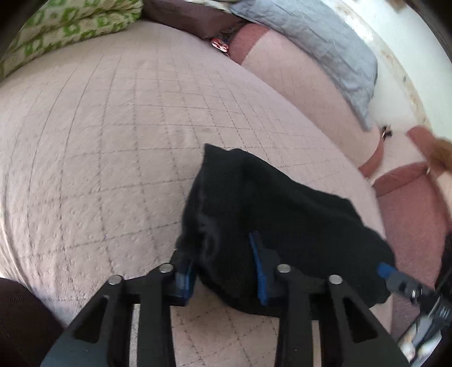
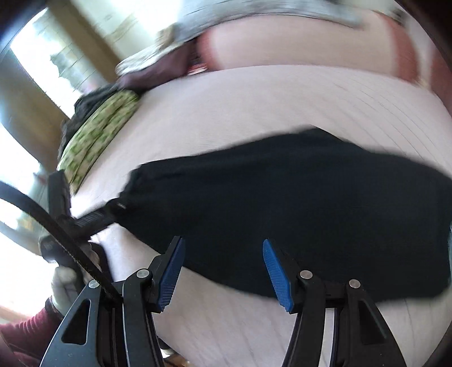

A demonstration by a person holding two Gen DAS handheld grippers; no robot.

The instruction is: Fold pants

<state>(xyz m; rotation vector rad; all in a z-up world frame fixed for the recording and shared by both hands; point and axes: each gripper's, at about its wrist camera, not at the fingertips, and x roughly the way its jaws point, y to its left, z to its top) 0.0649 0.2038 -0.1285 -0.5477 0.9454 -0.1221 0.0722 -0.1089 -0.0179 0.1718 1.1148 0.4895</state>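
Black pants [image 1: 282,209] lie in a bunch on a pale quilted bedspread [image 1: 113,141]. My left gripper [image 1: 221,271] points down at their near end, with a thick fold of black cloth filling the gap between its blue pads [image 1: 258,268]. The right wrist view shows the pants [image 2: 296,203] stretched across the bed, and the left gripper [image 2: 117,207] holding their left end. My right gripper [image 2: 223,242] hangs open just above the near edge of the pants with nothing pinched. It also shows at the right edge of the left wrist view [image 1: 395,278].
A green-patterned folded quilt [image 1: 70,25] lies at the bed's far left corner. A grey pillow [image 1: 310,42] rests on pink cushions [image 1: 296,84] along the far side. A maroon sleeve [image 2: 25,330] and a gloved hand [image 2: 62,282] hold the left tool near a bright window.
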